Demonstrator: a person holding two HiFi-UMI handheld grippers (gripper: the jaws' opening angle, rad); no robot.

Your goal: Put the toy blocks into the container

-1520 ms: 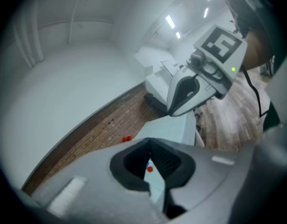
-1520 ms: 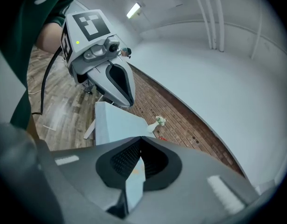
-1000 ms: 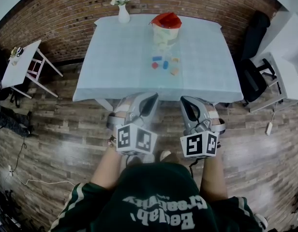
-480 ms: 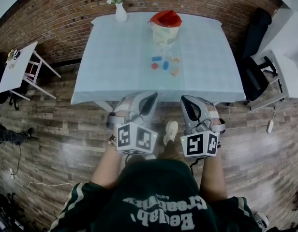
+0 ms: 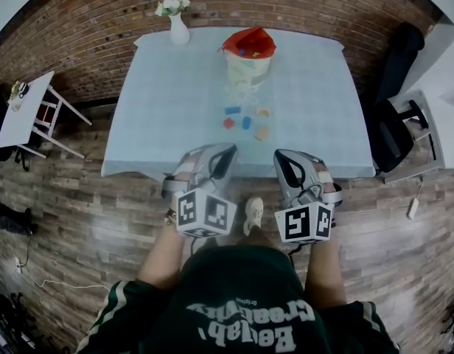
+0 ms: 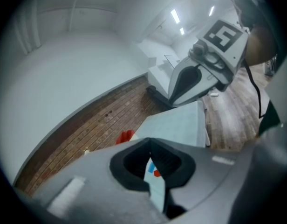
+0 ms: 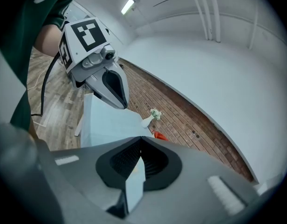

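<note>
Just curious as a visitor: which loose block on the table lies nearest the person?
The tan block, closest to the table's front edge; the other blocks lie farther back.

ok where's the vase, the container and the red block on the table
vase [image 5: 178, 32], head view, on its white body below the flowers
container [image 5: 249, 69], head view, on its pale side wall under the red top
red block [image 5: 228, 123], head view, on its top face
</note>
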